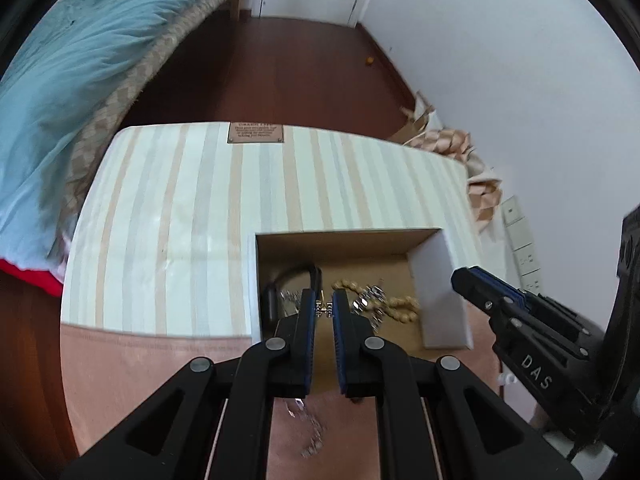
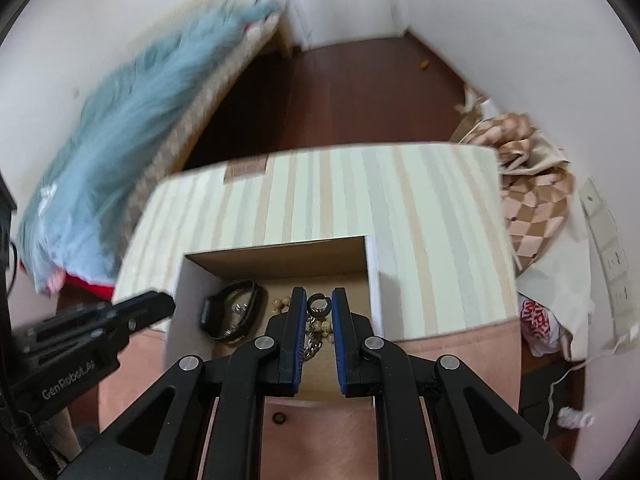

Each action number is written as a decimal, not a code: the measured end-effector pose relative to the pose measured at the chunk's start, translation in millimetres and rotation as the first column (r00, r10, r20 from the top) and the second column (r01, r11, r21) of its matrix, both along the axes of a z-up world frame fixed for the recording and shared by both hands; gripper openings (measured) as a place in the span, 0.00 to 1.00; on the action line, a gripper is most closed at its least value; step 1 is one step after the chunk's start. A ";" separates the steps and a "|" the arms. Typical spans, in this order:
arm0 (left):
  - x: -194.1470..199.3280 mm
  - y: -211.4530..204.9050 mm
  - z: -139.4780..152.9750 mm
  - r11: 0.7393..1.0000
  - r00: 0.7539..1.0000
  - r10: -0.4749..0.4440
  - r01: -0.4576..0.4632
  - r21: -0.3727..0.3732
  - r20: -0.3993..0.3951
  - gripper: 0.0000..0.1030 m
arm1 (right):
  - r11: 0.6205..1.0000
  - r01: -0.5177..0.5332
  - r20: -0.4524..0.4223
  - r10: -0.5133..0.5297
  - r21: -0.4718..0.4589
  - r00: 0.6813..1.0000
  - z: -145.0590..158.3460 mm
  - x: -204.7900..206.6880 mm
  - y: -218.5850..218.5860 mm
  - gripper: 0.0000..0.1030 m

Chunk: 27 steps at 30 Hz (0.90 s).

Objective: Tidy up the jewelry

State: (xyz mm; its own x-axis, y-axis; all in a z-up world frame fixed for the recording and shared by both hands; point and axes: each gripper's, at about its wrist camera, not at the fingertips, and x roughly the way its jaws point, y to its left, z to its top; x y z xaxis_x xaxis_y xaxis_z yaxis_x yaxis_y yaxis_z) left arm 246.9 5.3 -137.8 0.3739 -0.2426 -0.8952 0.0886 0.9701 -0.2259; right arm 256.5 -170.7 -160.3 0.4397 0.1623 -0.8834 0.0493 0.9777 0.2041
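Cardboard box [image 1: 440,292] below, left gripper [image 1: 324,306] pinches a small gold piece [image 1: 323,307], right gripper [image 2: 319,307] clamps a ring [image 2: 319,305]: release low, apart.

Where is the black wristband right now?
The black wristband lies at the left end of the open cardboard box, beside the tan wooden bead string.

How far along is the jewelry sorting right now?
Already in the cardboard box: a black band, a wooden bead bracelet and silvery pieces. In hand: the left gripper pinches a small gold item over the box, and the right gripper holds a ring above it. Left: release both. A blurry chain seems to lie outside.
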 end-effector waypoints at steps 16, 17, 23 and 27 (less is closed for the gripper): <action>12.9 20.6 2.5 0.989 0.996 0.092 -0.093 0.113 0.014 0.79 | 0.998 -0.001 -0.057 -0.002 -0.069 0.998 1.4 18.7 -8.6 0.15; 12.2 20.6 2.6 0.989 0.995 0.094 -0.095 0.115 0.017 0.79 | 0.996 0.001 -0.050 -0.005 -0.092 0.999 4.2 16.2 -7.6 0.21; -4.1 22.9 1.8 0.977 0.993 0.110 -0.115 0.179 0.040 0.94 | 0.983 0.017 -0.031 -0.023 -0.184 0.999 12.0 0.6 -3.0 0.74; -19.4 24.5 2.9 0.966 0.990 0.120 -0.133 0.220 0.073 1.00 | 0.974 0.029 -0.047 -0.041 -0.224 0.998 8.9 -14.2 -1.6 0.96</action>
State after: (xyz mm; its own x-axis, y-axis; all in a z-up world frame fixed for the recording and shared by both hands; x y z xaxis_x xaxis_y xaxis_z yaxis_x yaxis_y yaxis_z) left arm 227.5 29.8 -134.9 0.4425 0.0140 -0.8967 -0.0313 0.9995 0.0001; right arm 242.3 -172.3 -151.4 0.3949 -0.0559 -0.9170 0.0889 0.9958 -0.0224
